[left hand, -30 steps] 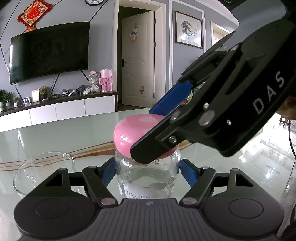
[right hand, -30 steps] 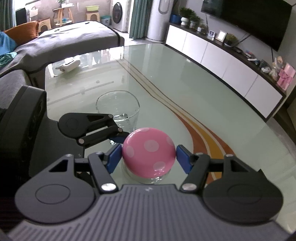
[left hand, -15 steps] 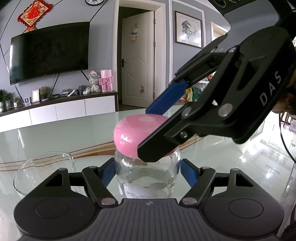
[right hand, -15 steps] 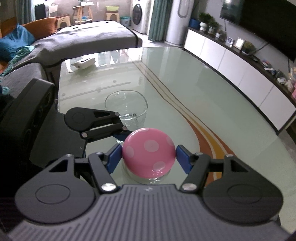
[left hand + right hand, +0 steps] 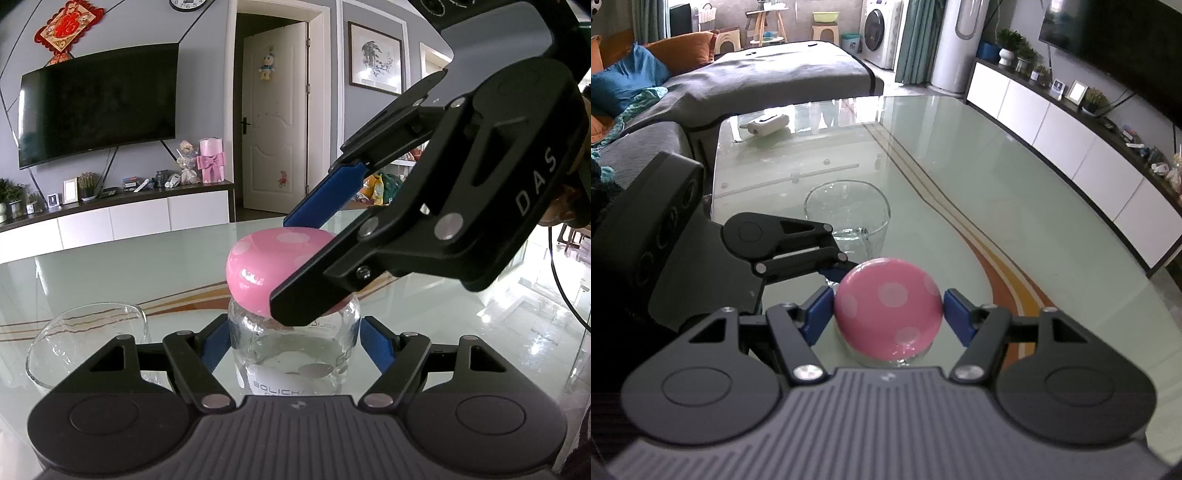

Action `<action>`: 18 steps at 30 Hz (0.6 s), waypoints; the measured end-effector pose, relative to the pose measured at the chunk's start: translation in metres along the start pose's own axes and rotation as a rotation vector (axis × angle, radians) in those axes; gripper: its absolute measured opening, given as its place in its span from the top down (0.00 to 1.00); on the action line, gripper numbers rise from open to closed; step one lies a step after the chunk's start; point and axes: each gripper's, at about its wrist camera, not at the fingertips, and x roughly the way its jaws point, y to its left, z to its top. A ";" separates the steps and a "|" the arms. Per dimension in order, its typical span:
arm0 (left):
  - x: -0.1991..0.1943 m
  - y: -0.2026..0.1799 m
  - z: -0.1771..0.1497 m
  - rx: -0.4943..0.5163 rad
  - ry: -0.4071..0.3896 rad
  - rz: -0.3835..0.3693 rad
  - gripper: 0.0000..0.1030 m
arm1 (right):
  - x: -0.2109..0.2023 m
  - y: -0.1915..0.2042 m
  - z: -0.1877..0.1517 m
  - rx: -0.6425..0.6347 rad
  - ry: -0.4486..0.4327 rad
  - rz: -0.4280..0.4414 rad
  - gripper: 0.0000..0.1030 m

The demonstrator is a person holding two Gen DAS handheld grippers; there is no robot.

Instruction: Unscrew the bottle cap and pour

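A: Left wrist view: where is the clear glass bottle sitting?

B: Upright on the pale green glass table, between the left gripper's blue pads, which are touching its sides.

A: And the right gripper?

B: It is clamping the pink dotted dome cap on top. A clear glass cup is standing nearby.

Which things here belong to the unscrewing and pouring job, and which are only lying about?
For the job:
- glass bottle, held by the left gripper
- pink cap, held by the right gripper
- empty glass cup

Lying about:
- white device at the table's far end
- glass table itself
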 end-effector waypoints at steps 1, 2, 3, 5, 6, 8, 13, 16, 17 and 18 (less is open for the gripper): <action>0.000 0.000 0.000 0.000 0.000 0.000 0.25 | -0.001 0.000 0.000 0.008 -0.006 -0.001 0.32; 0.000 0.000 0.000 0.000 0.000 0.000 0.25 | -0.002 0.000 0.001 0.020 -0.014 -0.005 0.29; 0.000 0.001 0.001 0.000 0.000 -0.001 0.25 | -0.003 0.001 0.002 0.033 -0.021 -0.014 0.25; 0.001 0.001 0.001 0.000 0.000 -0.001 0.25 | -0.005 0.004 0.004 0.064 -0.022 -0.056 0.24; 0.001 0.001 0.001 0.000 0.000 -0.001 0.25 | -0.005 0.006 0.006 0.080 -0.021 -0.079 0.24; 0.002 0.002 0.002 -0.001 0.000 -0.001 0.25 | -0.005 0.009 0.007 0.120 -0.012 -0.130 0.24; 0.002 0.003 0.003 -0.001 0.000 -0.001 0.24 | -0.002 0.019 0.008 0.193 0.009 -0.182 0.24; 0.002 0.004 0.003 0.000 0.000 -0.002 0.24 | 0.002 0.025 0.007 0.191 0.019 -0.199 0.24; 0.003 0.004 0.003 0.000 0.000 -0.002 0.24 | 0.004 0.027 0.006 0.189 0.023 -0.210 0.24; 0.003 0.004 0.003 0.000 0.000 -0.001 0.24 | 0.005 0.028 0.006 0.187 0.026 -0.218 0.24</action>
